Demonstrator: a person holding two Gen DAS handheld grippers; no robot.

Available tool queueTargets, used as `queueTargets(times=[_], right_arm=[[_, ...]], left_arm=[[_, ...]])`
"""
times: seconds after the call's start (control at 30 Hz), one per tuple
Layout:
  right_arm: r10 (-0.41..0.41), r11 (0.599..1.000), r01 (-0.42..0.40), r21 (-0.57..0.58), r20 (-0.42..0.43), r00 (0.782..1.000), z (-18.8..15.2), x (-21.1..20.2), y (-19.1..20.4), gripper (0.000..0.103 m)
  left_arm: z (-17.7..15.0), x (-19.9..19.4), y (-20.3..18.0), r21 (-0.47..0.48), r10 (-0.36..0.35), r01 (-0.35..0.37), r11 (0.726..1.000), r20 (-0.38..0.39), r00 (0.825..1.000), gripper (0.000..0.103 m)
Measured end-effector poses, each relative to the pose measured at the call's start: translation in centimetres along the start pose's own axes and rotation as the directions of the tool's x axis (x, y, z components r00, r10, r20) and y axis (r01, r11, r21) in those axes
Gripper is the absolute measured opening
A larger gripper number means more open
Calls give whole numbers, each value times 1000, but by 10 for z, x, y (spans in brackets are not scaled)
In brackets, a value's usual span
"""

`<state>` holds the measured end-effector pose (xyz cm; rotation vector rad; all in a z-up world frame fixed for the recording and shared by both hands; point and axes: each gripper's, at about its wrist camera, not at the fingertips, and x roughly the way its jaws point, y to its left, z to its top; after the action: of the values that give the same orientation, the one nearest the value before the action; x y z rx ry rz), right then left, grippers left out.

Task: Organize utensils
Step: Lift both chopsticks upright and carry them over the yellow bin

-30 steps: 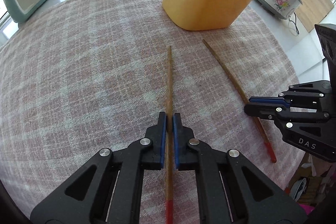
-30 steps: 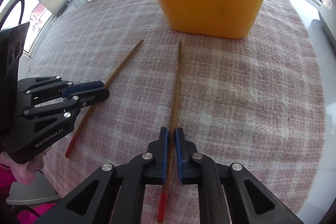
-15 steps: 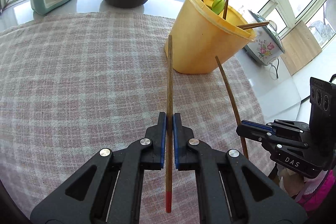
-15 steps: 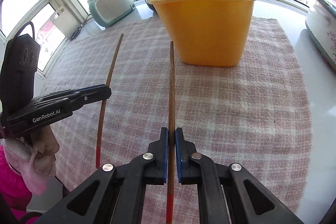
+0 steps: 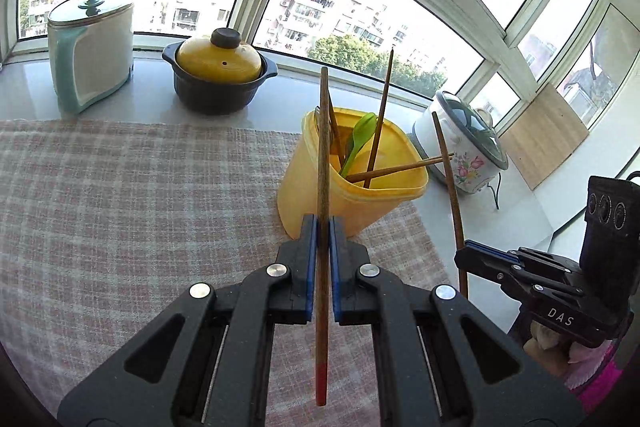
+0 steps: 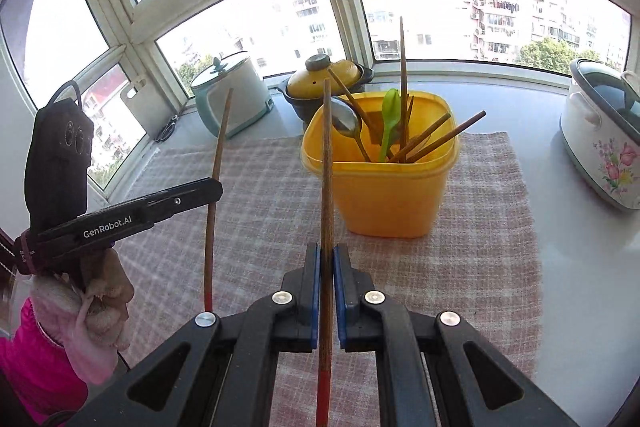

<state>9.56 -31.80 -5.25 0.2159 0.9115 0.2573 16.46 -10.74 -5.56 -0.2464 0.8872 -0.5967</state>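
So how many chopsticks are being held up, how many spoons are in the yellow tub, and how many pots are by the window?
Held chopsticks: 2, left chopstick and right chopstick.
Spoons in yellow tub: 2, metal spoon and green spoon.
Pots by window: 3, teal pot, yellow-lidded pot, flowered cooker.
Total: 7.

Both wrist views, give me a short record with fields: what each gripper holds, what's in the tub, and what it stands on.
left gripper: shut on a red-tipped chopstick
right gripper: shut on a second chopstick
yellow tub: upright, holding chopsticks, a metal spoon and a green spoon
surface: checked cloth
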Motion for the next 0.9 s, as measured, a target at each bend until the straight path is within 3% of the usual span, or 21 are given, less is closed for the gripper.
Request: queueTargets(times=[0.5, 0.9], right_arm=[[3, 1000, -2, -5, 155, 988, 81, -12, -20, 4], [-7, 1000, 9, -10, 174, 985, 126, 22, -33, 4]], left_arm=[[70, 11, -31, 40, -14, 9, 999, 131, 991, 4], [110, 45, -44, 65, 11, -23, 998, 171, 985, 4]])
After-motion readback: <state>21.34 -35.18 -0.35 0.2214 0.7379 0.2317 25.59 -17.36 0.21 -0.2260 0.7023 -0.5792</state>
